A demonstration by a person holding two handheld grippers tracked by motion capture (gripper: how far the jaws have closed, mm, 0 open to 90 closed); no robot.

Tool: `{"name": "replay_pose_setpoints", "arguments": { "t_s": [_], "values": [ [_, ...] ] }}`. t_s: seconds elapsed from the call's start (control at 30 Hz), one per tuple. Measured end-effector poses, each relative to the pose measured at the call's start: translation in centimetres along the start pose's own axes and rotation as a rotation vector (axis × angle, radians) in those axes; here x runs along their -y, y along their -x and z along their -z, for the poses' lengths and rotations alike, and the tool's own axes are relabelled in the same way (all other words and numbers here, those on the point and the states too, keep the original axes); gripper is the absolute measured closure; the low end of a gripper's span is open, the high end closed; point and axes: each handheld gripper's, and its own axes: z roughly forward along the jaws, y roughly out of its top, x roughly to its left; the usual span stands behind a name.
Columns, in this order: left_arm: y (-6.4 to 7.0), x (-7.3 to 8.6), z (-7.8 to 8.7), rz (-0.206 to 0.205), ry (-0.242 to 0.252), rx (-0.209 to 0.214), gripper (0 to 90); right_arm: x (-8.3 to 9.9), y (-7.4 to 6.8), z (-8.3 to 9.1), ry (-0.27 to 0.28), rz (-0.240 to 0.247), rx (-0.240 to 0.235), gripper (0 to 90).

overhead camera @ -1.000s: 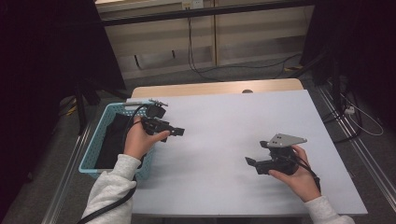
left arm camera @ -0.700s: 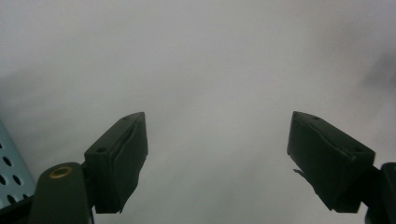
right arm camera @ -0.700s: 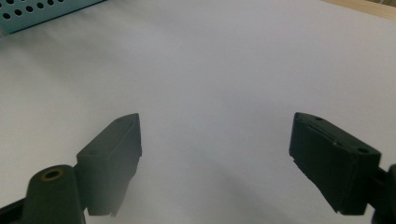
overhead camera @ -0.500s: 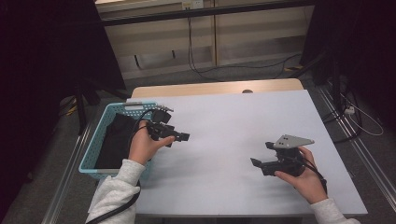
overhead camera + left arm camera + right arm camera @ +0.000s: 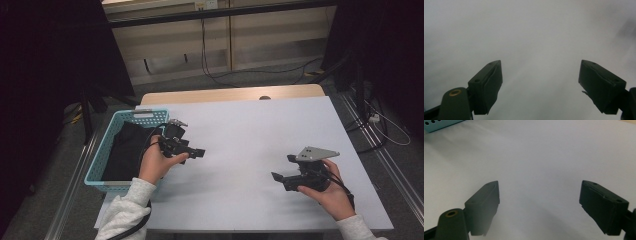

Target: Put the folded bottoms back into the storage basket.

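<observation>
The cloth, a dark heap, lies in the basket at the left edge of the desk; it covers most of the basket's floor, with its long axis running from the near wall toward the far wall, as the basket does.

The left gripper hovers over the desk just beside the basket's right wall, its tips aimed toward the middle of the desk, away from the cloth; so the cloth lies behind and to the left of its jaws. In the left gripper view the jaws stand wide apart with nothing between them, and bare white desk lies ahead.

The right gripper sits near the right front corner, well apart from the basket, its tips aimed left across the desk; its jaws too are spread wide and hold nothing; in the right gripper view a corner of the basket shows at the top left, far off.

The left hand is plainly the nearer; I judge that a grab at the cloth calls for that gripper to swing back over the rim and tip down into the basket; the right would have to cross the whole desk.
</observation>
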Motion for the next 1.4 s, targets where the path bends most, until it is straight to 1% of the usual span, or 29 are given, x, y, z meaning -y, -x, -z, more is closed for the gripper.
{"name": "replay_pose_setpoints", "arguments": {
  "t_s": [0.07, 0.1, 0.13, 0.17, 0.2, 0.23, 0.27, 0.3, 0.43, 0.47, 0.5, 0.57, 0.63, 0.67, 0.7, 0.83, 0.97, 1.1, 1.17, 1.23, 1.27, 1.3, 1.33, 1.4],
  "values": [
    [0.1, 0.2, -0.1, 0.004, 0.004, 0.003, 19.0, 0.1, 0.1, 0.1, -0.004, -0.001, 0.000, 16.2],
    [0.1, 0.3, -0.2, -0.003, -0.001, 0.005, 18.9, 0.2, 0.1, 0.1, -0.004, 0.001, 0.000, 16.2],
    [0.1, 0.4, -0.3, 0.007, 0.006, 0.006, 18.9, 0.2, 0.1, 0.2, -0.006, 0.001, 0.000, 16.2],
    [0.1, 0.5, -0.3, -0.001, -0.003, 0.006, 18.9, 0.3, 0.2, 0.2, -0.009, 0.001, 0.000, 16.2],
    [0.1, 0.6, -0.4, 0.005, 0.001, 0.008, 18.8, 0.3, 0.2, 0.3, -0.010, 0.001, 0.001, 16.2],
    [0.1, 0.7, -0.5, -0.005, -0.008, 0.008, 18.8, 0.4, 0.2, 0.3, -0.010, 0.000, 0.001, 16.2],
    [0.2, 0.9, -0.6, 0.007, 0.002, 0.011, 18.7, 0.4, 0.2, 0.4, -0.013, -0.003, 0.001, 16.2],
    [0.1, 1.0, -0.6, -0.001, -0.005, 0.012, 18.5, 0.5, 0.3, 0.4, -0.015, -0.003, 0.002, 16.2],
    [0.3, 1.6, -1.0, 0.003, -0.007, 0.022, 18.3, 0.6, 0.3, 0.5, -0.019, -0.002, 0.000, 16.2],
    [0.2, 1.7, -1.0, -0.010, -0.020, 0.023, 18.2, 0.7, 0.3, 0.6, -0.019, 0.000, -0.001, 16.1],
    [0.3, 1.8, -1.2, 0.002, -0.009, 0.027, 18.2, 0.7, 0.3, 0.6, -0.020, -0.001, -0.001, 16.1],
    [0.3, 2.1, -1.2, -0.005, -0.015, 0.030, 18.2, 0.7, 0.3, 0.7, -0.021, -0.002, 0.000, 16.1],
    [0.3, 2.3, -1.4, 0.001, -0.013, 0.033, 18.2, 0.8, 0.4, 0.7, -0.022, 0.002, -0.001, 16.1],
    [0.2, 2.4, -1.4, -0.004, -0.016, 0.035, 18.2, 0.8, 0.4, 0.8, -0.024, 0.001, 0.000, 16.1],
    [0.3, 2.6, -1.4, 0.003, -0.011, 0.038, 18.1, 0.9, 0.4, 0.8, -0.025, -0.001, 0.001, 16.1],
    [0.2, 3.0, -1.5, 0.001, -0.007, 0.041, 17.8, 1.0, 0.5, 1.0, -0.025, -0.002, 0.005, 16.1],
    [0.1, 3.4, -1.5, 0.016, -0.002, 0.044, 17.4, 1.2, 0.6, 1.2, -0.031, -0.003, 0.004, 16.1],
    [0.1, 3.7, -1.4, 0.010, -0.003, 0.047, 17.0, 1.4, 0.6, 1.3, -0.038, -0.003, 0.004, 16.0],
    [0.3, 3.9, -1.4, 0.015, 0.001, 0.054, 16.8, 1.5, 0.6, 1.3, -0.041, -0.001, 0.004, 16.0],
    [0.4, 4.0, -1.4, 0.010, 0.001, 0.059, 16.7, 1.5, 0.6, 1.4, -0.043, -0.002, 0.004, 16.0],
    [0.4, 4.2, -1.5, 0.009, 0.007, 0.053, 16.6, 1.5, 0.6, 1.4, -0.043, -0.001, 0.004, 16.0],
    [0.4, 4.2, -1.4, 0.002, 0.001, 0.061, 16.5, 1.5, 0.6, 1.4, -0.043, -0.002, 0.005, 16.0],
    [0.5, 4.4, -1.5, 0.005, 0.006, 0.056, 16.6, 1.5, 0.6, 1.4, -0.040, -0.001, 0.008, 15.9],
    [0.5, 4.5, -1.4, -0.001, -0.001, 0.062, 16.5, 1.5, 0.6, 1.5, -0.039, -0.008, 0.009, 15.9]
  ]
}}
